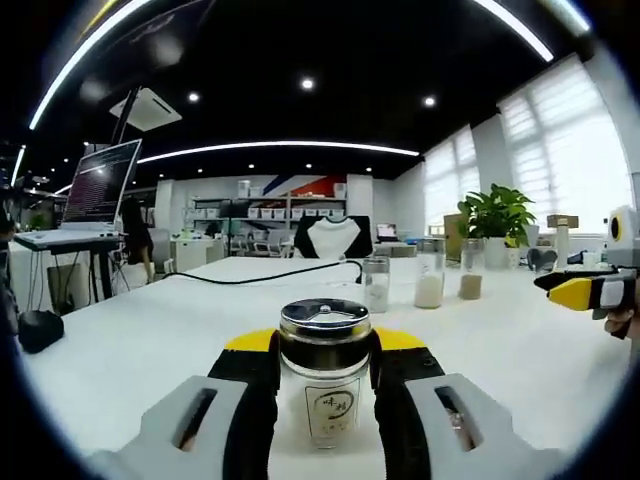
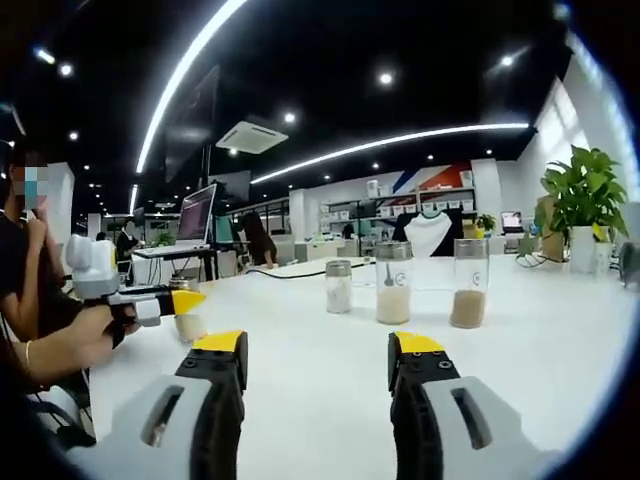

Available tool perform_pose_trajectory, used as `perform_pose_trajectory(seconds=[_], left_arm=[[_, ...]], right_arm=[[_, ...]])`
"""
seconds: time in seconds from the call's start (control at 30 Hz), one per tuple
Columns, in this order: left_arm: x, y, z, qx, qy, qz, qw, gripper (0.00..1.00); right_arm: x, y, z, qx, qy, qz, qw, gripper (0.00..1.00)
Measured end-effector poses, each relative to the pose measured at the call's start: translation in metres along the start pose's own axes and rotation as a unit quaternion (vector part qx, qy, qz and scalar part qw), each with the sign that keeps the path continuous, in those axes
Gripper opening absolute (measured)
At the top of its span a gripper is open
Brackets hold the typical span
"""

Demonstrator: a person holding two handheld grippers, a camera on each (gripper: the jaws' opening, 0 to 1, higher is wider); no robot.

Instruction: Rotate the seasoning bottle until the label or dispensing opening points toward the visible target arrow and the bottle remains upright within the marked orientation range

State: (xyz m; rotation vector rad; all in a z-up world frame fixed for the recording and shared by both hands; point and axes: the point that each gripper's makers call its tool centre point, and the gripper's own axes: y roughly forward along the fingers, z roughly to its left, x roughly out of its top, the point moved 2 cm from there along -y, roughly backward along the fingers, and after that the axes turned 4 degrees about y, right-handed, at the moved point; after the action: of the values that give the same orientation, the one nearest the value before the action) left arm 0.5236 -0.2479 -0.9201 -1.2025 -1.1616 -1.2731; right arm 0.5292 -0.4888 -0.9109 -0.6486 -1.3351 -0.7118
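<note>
Standing upright on the smooth white counter (image 1: 150, 350), the glass, metal-capped seasoning bottle (image 1: 323, 370) sits clamped in left gripper (image 1: 325, 372) jaws; right gripper (image 2: 316, 360) jaws apart.

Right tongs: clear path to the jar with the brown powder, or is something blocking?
Probably yes. The right tongs are open, holding nothing, and bare white table runs ahead to the brown powder jar, which stands apart at the right end of its row. They would need to angle slightly right.

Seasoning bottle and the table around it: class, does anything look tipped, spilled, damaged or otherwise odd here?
Nothing stands out. The seasoning bottle stands upright between the left gripper jaws, lid on. Three jars further back stand upright in a row on the white table, with no spill showing.
</note>
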Motion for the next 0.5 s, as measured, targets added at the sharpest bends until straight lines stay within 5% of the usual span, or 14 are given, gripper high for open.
perform_pose_trajectory(seconds=[0.5], left_arm=[[0.0,-0.0006,-0.0002,0.01,-0.001,0.0,0.9999,0.37]], right_arm=[[0.0006,0.0007,-0.001,0.001,0.004,-0.001,1.0,0.55]])
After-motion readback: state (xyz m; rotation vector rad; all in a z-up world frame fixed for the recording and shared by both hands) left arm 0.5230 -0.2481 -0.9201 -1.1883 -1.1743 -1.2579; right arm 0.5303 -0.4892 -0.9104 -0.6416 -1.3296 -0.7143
